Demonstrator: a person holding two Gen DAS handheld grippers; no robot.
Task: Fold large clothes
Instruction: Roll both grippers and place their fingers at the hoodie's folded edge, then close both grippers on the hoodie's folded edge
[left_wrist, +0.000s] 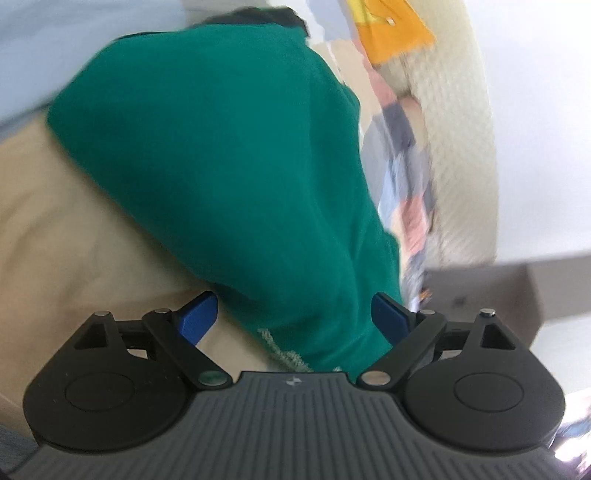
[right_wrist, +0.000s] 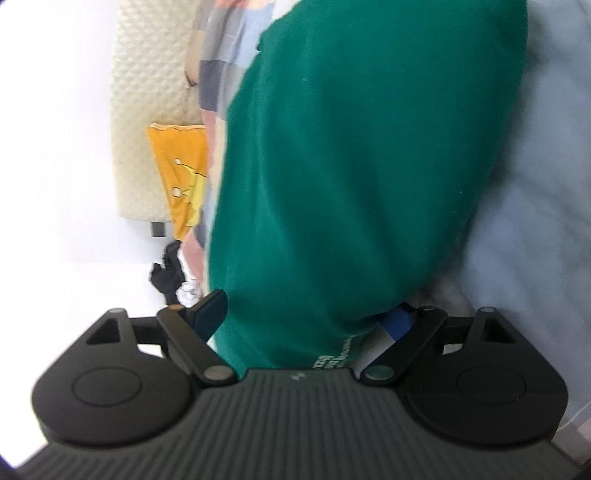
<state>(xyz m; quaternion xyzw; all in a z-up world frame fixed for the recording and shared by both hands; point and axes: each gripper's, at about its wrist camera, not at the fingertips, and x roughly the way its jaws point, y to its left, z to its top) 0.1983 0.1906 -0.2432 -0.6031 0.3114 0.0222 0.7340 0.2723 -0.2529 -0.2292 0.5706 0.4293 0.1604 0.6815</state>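
A large green garment (left_wrist: 229, 155) fills the left wrist view, lying on a beige cloth (left_wrist: 55, 236). Its hem with pale lettering (left_wrist: 284, 354) runs between the blue fingers (left_wrist: 197, 317) of my left gripper (left_wrist: 293, 306), whose jaws stand wide apart and open. In the right wrist view the same green garment (right_wrist: 351, 158) rests on a light blue sheet (right_wrist: 546, 184). My right gripper (right_wrist: 306, 310) is open too. The fabric bulges between its jaws and drapes over the right finger (right_wrist: 397, 321). Both views are blurred.
Other clothes are heaped beside the garment: an orange piece (left_wrist: 391, 29) (right_wrist: 181, 170), a checked grey and pink one (left_wrist: 406, 162) (right_wrist: 221, 66), and a cream textured blanket (left_wrist: 458, 140) (right_wrist: 147, 96). A brown box (left_wrist: 491, 295) stands at the right. Something black (right_wrist: 168, 275) lies by the white wall.
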